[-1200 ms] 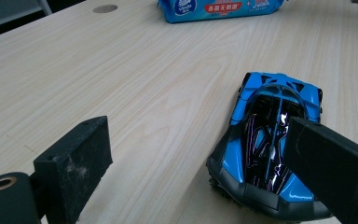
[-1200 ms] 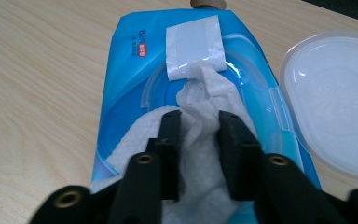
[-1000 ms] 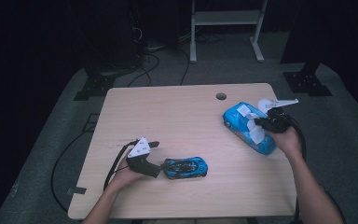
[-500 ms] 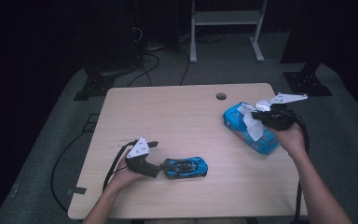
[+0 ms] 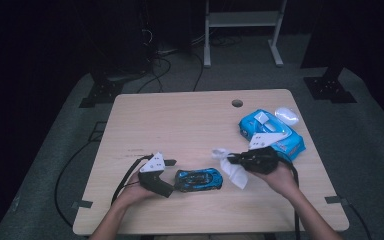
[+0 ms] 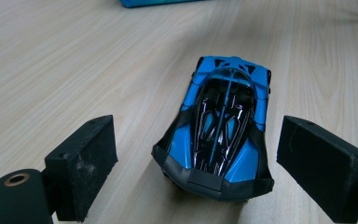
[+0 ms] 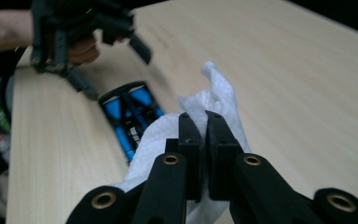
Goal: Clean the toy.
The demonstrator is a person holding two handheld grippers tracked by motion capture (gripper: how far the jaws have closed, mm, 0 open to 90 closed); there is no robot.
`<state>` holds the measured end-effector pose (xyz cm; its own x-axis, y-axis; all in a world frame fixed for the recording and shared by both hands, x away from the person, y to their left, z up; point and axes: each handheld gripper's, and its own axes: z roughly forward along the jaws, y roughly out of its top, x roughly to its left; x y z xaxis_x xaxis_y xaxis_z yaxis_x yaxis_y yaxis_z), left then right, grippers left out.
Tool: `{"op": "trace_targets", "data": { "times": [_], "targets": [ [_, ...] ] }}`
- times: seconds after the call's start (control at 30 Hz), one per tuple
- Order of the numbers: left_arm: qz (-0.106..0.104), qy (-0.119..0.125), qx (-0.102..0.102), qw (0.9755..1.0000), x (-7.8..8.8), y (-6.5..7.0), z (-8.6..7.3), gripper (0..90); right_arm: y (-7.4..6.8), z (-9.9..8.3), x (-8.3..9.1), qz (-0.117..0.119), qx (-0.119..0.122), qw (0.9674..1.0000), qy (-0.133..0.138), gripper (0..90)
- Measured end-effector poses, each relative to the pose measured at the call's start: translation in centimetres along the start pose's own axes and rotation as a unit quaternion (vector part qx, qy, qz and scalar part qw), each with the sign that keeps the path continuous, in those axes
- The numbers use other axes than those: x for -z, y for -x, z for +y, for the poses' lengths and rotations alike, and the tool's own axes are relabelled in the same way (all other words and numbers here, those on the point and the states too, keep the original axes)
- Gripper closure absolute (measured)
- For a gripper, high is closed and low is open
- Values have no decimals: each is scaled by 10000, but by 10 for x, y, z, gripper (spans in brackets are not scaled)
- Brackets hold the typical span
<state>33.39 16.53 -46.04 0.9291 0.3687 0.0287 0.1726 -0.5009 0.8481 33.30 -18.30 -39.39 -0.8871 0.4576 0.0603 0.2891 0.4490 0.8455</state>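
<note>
A blue and black toy car [image 5: 198, 179] [image 6: 223, 126] lies near the table's front edge. My left gripper [image 5: 170, 177] [image 6: 198, 158] is open at the car's left end. Its jaws have just been closing a little, with that end of the car between the pads [image 6: 81, 158] and untouched by them. My right gripper [image 5: 230, 160] [image 7: 206, 128] is shut on a crumpled white wipe [image 5: 234, 171] [image 7: 219, 93], which hangs just right of the car. The right gripper view shows the car [image 7: 130, 114] beyond the wipe, with the other hand's gripper [image 7: 98, 37] farther off.
A blue pack of wipes [image 5: 272, 134] lies at the right side of the wooden table [image 5: 180, 125], with a small white oval thing [image 5: 287, 116] beside it. A round hole [image 5: 237, 103] is near the far edge. Cables trail from both grippers.
My right gripper has carried the white wipe from the blue pack leftward and nearer, to just beside the car. The left hand and the car have stayed in place.
</note>
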Motion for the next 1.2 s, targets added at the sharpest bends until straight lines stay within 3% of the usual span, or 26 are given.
{"op": "trace_targets", "data": {
  "times": [0.17, 0.3, 0.47, 0.6, 0.67, 0.73, 0.83, 0.93, 0.97, 1.03, 1.2],
  "targets": [
    [-63, -142, -112, 9998, -7, 1, -3, 105, -13, -7, -27, 551, 52, 9981, -282, 853],
    [-99, -204, -103, 9997, -12, 0, -5, 79, -16, -9, -44, 712, 258, 9962, -432, 826],
    [-86, -317, -196, 9993, -18, 1, -6, 79, -10, -17, -62, 775, 240, 9955, -495, 789],
    [-161, -595, -302, 9976, -25, 0, -3, 79, -10, -21, -69, 801, 290, 9952, -484, 654],
    [-153, -634, -346, 9973, -28, 1, -2, 81, -11, -21, -71, 794, 300, 9955, -426, 633],
    [-255, -675, -391, 9966, -29, 3, -1, 139, -14, -19, -75, 789, 369, 9953, -424, 582],
    [-211, -769, -504, 9955, -32, 6, -1, 186, -16, -18, -81, 673, 373, 9964, -342, 559],
    [-202, -782, -481, 9956, -33, 7, 0, 186, -18, -16, -86, 612, 335, 9972, -259, 618],
    [-167, -805, -489, 9954, -34, 7, 1, 186, -20, -14, -91, 429, 300, 9984, -215, 744],
    [-105, -801, -433, 9958, -35, 7, 2, 186, -21, -13, -96, 390, 186, 9989, -201, 803],
    [22, -786, -362, 9962, -36, 5, 2, 187, -17, -16, -93, 329, 129, 9990, -279, 831]
  ]
}}
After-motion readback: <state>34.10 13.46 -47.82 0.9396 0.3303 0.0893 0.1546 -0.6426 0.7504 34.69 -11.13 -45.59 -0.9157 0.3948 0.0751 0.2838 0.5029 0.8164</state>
